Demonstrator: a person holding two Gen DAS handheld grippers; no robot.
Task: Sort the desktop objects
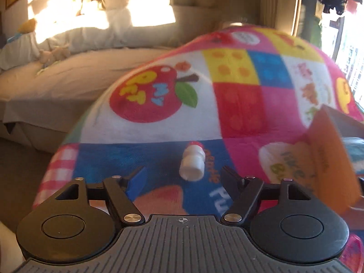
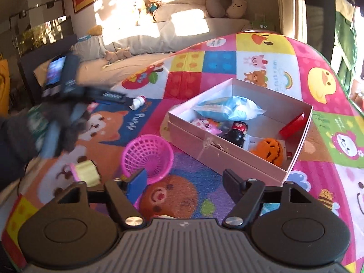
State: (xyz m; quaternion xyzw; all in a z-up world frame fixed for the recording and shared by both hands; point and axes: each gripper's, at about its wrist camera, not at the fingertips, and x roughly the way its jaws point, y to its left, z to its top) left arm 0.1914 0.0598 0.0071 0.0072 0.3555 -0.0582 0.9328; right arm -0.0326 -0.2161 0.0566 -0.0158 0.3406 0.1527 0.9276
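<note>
- A small white plastic bottle (image 1: 191, 162) with a waisted body and a red cap lies on its side on the counter, just beyond the left gripper (image 1: 182, 175), cap pointing far.
- The left gripper stands released, nothing between its black fingers; one pad is blue.
- The counter (image 2: 323, 136) wears a soft, brightly printed cloth of cartoon squares, apples and animals.
- In the right wrist view the same bottle (image 2: 137, 102) lies far left, close to the blurred left gripper (image 2: 118, 97).
- The right gripper (image 2: 183, 182) is released and empty, hovering over the cloth.
- A pink cardboard box (image 2: 227, 157) with a white inside sits at right, holding a blue-and-white plastic bag (image 2: 229, 108), a black toy (image 2: 236, 134), an orange pumpkin shape (image 2: 270, 150) and a red piece (image 2: 292, 126).
- A round pink lattice basket (image 2: 147, 157) lies tipped near the right gripper, left of the box.
- A yellow block with a pink edge (image 2: 85, 171) lies at near left.
- A sunlit sofa (image 2: 182, 22) with plush toys stands far behind.
</note>
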